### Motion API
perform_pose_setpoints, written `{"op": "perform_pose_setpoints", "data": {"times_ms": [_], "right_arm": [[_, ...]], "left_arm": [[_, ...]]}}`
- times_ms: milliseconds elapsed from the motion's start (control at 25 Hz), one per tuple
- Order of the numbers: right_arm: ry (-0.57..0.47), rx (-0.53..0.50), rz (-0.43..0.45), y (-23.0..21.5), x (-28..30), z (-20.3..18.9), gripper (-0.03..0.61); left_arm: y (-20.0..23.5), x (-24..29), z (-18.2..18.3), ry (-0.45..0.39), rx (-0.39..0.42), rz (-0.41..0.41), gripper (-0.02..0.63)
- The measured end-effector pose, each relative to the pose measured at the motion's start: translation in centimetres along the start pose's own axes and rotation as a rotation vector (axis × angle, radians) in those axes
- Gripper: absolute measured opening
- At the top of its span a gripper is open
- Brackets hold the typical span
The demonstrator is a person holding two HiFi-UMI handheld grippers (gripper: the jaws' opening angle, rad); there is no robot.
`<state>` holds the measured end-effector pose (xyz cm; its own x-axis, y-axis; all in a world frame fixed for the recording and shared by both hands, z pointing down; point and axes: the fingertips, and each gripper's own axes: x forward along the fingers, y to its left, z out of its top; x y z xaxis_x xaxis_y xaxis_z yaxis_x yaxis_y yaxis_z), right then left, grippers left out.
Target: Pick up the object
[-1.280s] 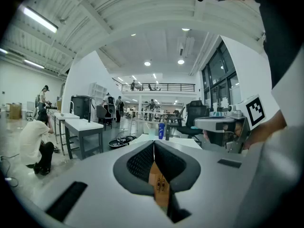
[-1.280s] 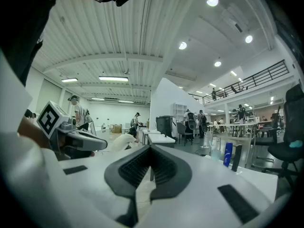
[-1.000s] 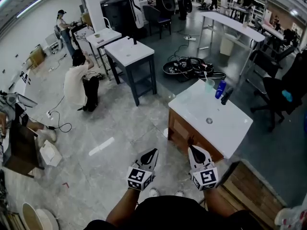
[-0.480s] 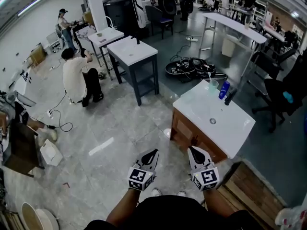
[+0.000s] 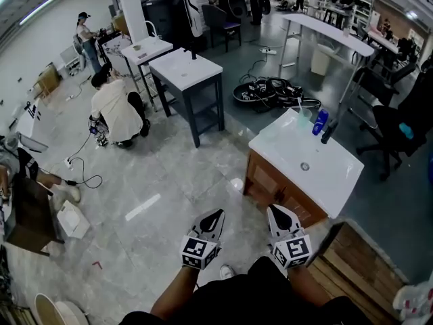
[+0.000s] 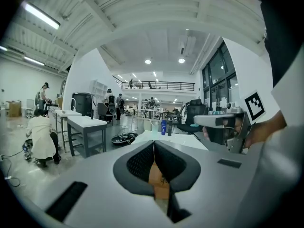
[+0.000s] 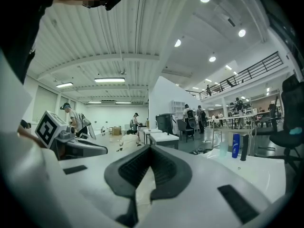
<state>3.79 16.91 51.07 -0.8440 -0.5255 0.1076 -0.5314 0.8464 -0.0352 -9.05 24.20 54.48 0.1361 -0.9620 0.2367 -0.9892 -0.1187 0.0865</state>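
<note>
A white sink vanity [image 5: 291, 156] on a wooden cabinet stands ahead and to the right. At its far edge are a blue bottle [image 5: 319, 122], a dark bottle [image 5: 329, 131] and a translucent cup [image 5: 304, 116]. Both grippers are held low in front of me, short of the vanity. My left gripper [image 5: 215, 214] is shut with nothing in it. My right gripper [image 5: 276, 210] is also shut and empty, near the cabinet's front corner. The left gripper view shows the blue bottle [image 6: 163, 127] far off. The right gripper view shows the blue bottle [image 7: 236, 145] and dark bottle [image 7: 244, 147] at the right.
A person [image 5: 118, 110] crouches on the marble floor at the left. Two white-topped tables [image 5: 186, 73] stand behind. A heap of cables [image 5: 270, 92] lies beyond the vanity. A wooden pallet [image 5: 352, 269] is at the lower right, an office chair [image 5: 392, 137] farther right.
I have stepped forward, so the vanity sits a little closer and lower in the head view. Both grippers keep their shut pose. The crouching person has bent over further.
</note>
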Motion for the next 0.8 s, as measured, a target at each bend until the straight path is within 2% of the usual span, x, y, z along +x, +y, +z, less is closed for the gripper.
{"op": "perform_pose_setpoints", "data": {"times_ms": [320, 800], "right_arm": [[0.013, 0.007, 0.016, -0.8, 2.2, -0.2, 0.018], [0.012, -0.026, 0.049, -7.1, 8.6, 0.1, 0.018]], "left_arm": [[1.2, 2.1, 0.7, 0.011, -0.001, -0.004, 0.021], [4.1, 10.1, 2.5, 0.025, 0.013, 0.019, 0.021]]}}
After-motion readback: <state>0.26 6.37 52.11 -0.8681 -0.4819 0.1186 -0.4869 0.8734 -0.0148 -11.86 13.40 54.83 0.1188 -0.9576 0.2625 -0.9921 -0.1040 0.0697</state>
